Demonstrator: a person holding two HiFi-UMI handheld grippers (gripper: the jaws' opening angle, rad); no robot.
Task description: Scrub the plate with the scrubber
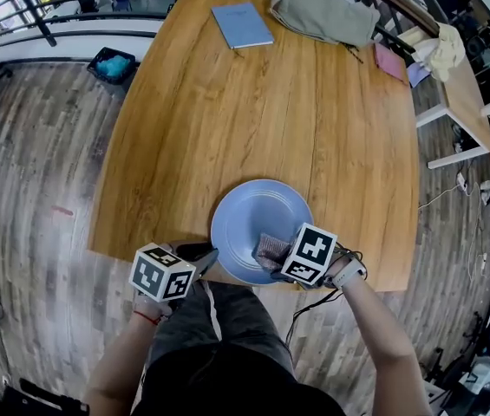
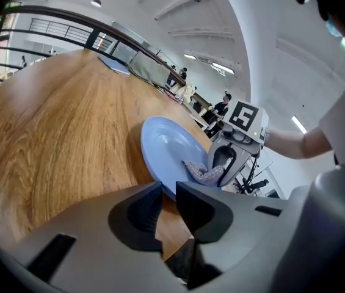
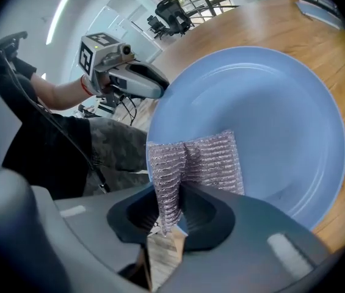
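Observation:
A round blue plate [image 1: 249,211] [image 2: 166,145] [image 3: 270,115] lies at the near edge of the wooden table [image 1: 227,120]. My left gripper [image 1: 210,256] [image 2: 168,191] comes in from the left, and its jaws stand a narrow slot apart with the plate's near rim pinched at their tips. My right gripper [image 1: 272,256] [image 3: 175,194] is shut on a silvery-grey mesh scrubber [image 1: 271,248] [image 2: 206,174] [image 3: 203,157]. The scrubber's free part lies flat on the plate's near right side. The left gripper view shows the right gripper [image 2: 224,163] standing over the plate's far rim.
At the table's far end lie a blue notebook [image 1: 241,24], a grey-green bag [image 1: 323,11] and a pink item [image 1: 389,61]. A dark bin with blue contents [image 1: 113,65] stands on the floor at the left. The person's legs are against the near edge.

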